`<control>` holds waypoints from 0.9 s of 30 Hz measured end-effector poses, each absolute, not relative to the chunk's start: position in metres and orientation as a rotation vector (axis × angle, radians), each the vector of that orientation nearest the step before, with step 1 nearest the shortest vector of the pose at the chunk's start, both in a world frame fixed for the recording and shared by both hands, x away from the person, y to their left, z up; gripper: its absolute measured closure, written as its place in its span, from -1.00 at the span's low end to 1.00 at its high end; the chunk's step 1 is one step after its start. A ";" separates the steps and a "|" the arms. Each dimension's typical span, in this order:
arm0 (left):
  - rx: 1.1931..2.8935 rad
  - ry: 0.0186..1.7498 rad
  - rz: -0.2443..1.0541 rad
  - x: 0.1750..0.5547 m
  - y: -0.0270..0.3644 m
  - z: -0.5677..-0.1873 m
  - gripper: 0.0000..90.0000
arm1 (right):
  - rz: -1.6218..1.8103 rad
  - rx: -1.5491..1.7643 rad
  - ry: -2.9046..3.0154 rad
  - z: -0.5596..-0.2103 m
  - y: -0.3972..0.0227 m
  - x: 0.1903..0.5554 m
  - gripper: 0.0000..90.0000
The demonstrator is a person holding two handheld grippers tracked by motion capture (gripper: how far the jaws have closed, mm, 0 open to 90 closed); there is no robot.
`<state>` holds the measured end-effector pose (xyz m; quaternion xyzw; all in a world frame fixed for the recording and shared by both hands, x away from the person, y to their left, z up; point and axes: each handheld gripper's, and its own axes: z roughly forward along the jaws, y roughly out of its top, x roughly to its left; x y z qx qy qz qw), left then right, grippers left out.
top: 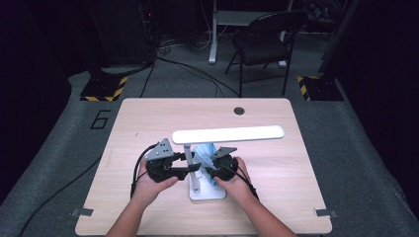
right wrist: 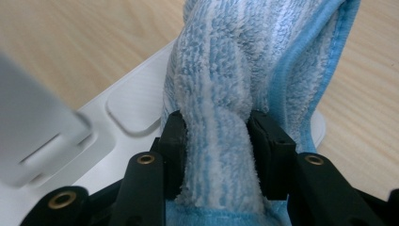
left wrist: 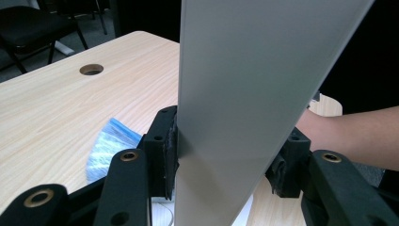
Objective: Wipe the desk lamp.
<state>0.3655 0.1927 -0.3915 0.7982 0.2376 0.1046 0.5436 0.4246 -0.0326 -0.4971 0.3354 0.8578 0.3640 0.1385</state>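
Left gripper (top: 190,167) clamping the white desk lamp (top: 228,134) by its upright stem, right gripper (top: 208,170) pinching a blue cloth (right wrist: 244,61) (bunched, striped) over the lamp's base, on the wooden worktop (top: 276,163).

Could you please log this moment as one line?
left gripper: shut on lamp arm | right gripper: shut on blue cloth | cloth over lamp base
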 end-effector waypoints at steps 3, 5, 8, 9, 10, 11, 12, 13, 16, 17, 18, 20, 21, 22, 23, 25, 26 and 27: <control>1.896 0.561 0.246 0.365 0.193 -0.392 0.16 | 1.044 0.975 2.459 -0.498 -0.030 0.434 0.35; 1.897 0.560 0.247 0.365 0.193 -0.392 0.16 | 1.045 0.975 2.450 -0.499 -0.030 0.440 0.35; 1.891 0.561 0.260 0.365 0.192 -0.392 0.16 | 1.054 1.006 2.422 -0.500 -0.028 0.448 0.34; 1.891 0.562 0.264 0.365 0.192 -0.392 0.16 | 1.055 1.005 2.418 -0.500 -0.028 0.452 0.34; 1.891 0.562 0.264 0.365 0.192 -0.392 0.16 | 1.055 1.005 2.418 -0.500 -0.028 0.452 0.34; 1.889 0.564 0.260 0.365 0.192 -0.392 0.16 | 1.052 1.022 2.417 -0.500 -0.027 0.457 0.33; 1.890 0.564 0.260 0.365 0.192 -0.392 0.16 | 1.052 1.035 2.416 -0.500 -0.027 0.459 0.33; 1.891 0.564 0.260 0.365 0.192 -0.392 0.16 | 1.050 1.042 2.418 -0.499 -0.026 0.461 0.32; 1.893 0.567 0.264 0.365 0.192 -0.392 0.16 | 1.057 1.043 2.420 -0.500 -0.027 0.467 0.30; 1.899 0.568 0.265 0.365 0.192 -0.392 0.16 | 1.090 1.074 2.422 -0.500 -0.028 0.470 0.28; 1.903 0.569 0.266 0.365 0.192 -0.392 0.16 | 1.087 1.082 2.420 -0.500 -0.028 0.471 0.28; 1.896 0.573 0.277 0.364 0.190 -0.392 0.17 | 1.093 1.061 2.416 -0.501 -0.029 0.470 0.27; 1.899 0.574 0.278 0.365 0.190 -0.392 0.17 | 1.102 1.067 2.413 -0.501 -0.029 0.468 0.27; 1.898 0.578 0.277 0.365 0.190 -0.392 0.17 | 1.110 1.062 2.398 -0.502 -0.030 0.467 0.27; 1.897 0.578 0.275 0.365 0.190 -0.392 0.17 | 1.122 1.066 2.391 -0.503 -0.031 0.465 0.27; 1.895 0.576 0.271 0.365 0.190 -0.393 0.17 | 1.142 1.061 2.384 -0.504 -0.033 0.463 0.27; 1.897 0.579 0.267 0.365 0.190 -0.393 0.17 | 1.143 1.068 2.381 -0.504 -0.033 0.461 0.27; 1.899 0.576 0.274 0.365 0.190 -0.393 0.17 | 1.150 1.056 2.376 -0.504 -0.034 0.459 0.27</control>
